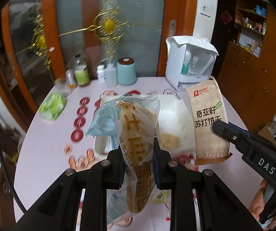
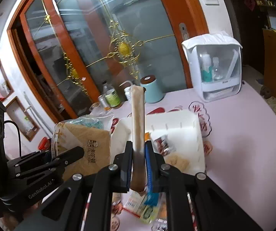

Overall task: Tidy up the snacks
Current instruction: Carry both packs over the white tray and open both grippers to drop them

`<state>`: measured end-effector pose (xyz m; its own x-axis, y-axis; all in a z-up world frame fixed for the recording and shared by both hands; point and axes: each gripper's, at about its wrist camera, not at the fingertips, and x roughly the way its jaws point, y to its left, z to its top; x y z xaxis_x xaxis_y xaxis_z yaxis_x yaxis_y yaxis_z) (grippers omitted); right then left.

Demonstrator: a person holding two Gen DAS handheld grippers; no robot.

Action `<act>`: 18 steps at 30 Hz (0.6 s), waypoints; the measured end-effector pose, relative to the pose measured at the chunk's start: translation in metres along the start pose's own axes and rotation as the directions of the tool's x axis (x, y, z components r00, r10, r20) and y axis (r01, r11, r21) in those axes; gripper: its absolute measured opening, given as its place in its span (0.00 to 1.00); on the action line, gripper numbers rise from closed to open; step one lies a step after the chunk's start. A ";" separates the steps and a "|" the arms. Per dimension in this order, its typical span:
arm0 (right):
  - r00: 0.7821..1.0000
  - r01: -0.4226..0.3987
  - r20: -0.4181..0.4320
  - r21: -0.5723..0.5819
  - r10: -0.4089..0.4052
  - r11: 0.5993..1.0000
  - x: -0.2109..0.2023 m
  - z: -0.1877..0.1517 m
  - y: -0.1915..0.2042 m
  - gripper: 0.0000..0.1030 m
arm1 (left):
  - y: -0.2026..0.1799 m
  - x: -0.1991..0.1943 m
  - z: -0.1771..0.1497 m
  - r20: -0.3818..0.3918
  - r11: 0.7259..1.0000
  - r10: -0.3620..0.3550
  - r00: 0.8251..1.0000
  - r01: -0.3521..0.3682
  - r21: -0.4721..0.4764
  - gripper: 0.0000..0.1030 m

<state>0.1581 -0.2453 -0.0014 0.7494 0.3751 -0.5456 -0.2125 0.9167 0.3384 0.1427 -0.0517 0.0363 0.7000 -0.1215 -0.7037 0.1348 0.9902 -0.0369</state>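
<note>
My left gripper (image 1: 138, 154) is shut on a clear-wrapped bread packet (image 1: 136, 134) with tan print, held upright above the table. The right wrist view shows the same bread packet (image 2: 87, 144) at the left, flat side on, with the left gripper (image 2: 78, 151) clamped on it. My right gripper (image 2: 138, 150) is shut on a brown cracker packet (image 2: 138, 123), seen edge-on. From the left wrist view that cracker packet (image 1: 208, 121) hangs at the right, with the right gripper (image 1: 219, 127) on it. A white bin (image 2: 184, 130) sits on the table below, some snacks inside; the same white bin (image 1: 173, 107) lies behind the bread.
The pink table (image 2: 243, 144) carries a teal canister (image 2: 153, 90), bottles (image 2: 111, 96), a white box with a clear front (image 2: 215, 67) and a green pack (image 1: 53, 105). More snack packets (image 2: 145, 207) lie near the front edge. A glass door (image 2: 118, 38) stands behind.
</note>
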 end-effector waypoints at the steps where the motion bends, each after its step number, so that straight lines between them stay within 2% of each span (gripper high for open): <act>1: 1.000 0.013 0.002 0.000 -0.013 1.000 0.007 0.006 -0.001 0.12 | -0.002 0.007 0.010 0.005 1.000 -0.006 1.000 0.006 0.015 0.21; 9: 0.995 0.093 -0.036 0.032 -0.092 0.995 0.069 0.029 -0.016 0.12 | -0.004 0.076 0.054 -0.017 0.997 -0.027 0.999 0.029 0.070 0.21; 13: 0.989 0.128 -0.077 0.035 -0.125 0.991 0.101 0.032 -0.023 0.13 | -0.001 0.113 0.063 -0.049 0.997 -0.024 0.998 0.028 0.076 0.21; 18: 0.971 0.170 -0.177 0.034 -0.161 0.985 0.140 0.023 -0.030 0.13 | 0.006 0.149 0.060 -0.092 0.996 -0.008 0.996 0.016 0.084 0.23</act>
<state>0.2839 -0.2240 -0.0699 0.6509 0.2407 -0.7200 -0.0606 0.9618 0.2668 0.2901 -0.0680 -0.0258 0.6313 -0.1225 -0.7658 0.2042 0.9789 0.0116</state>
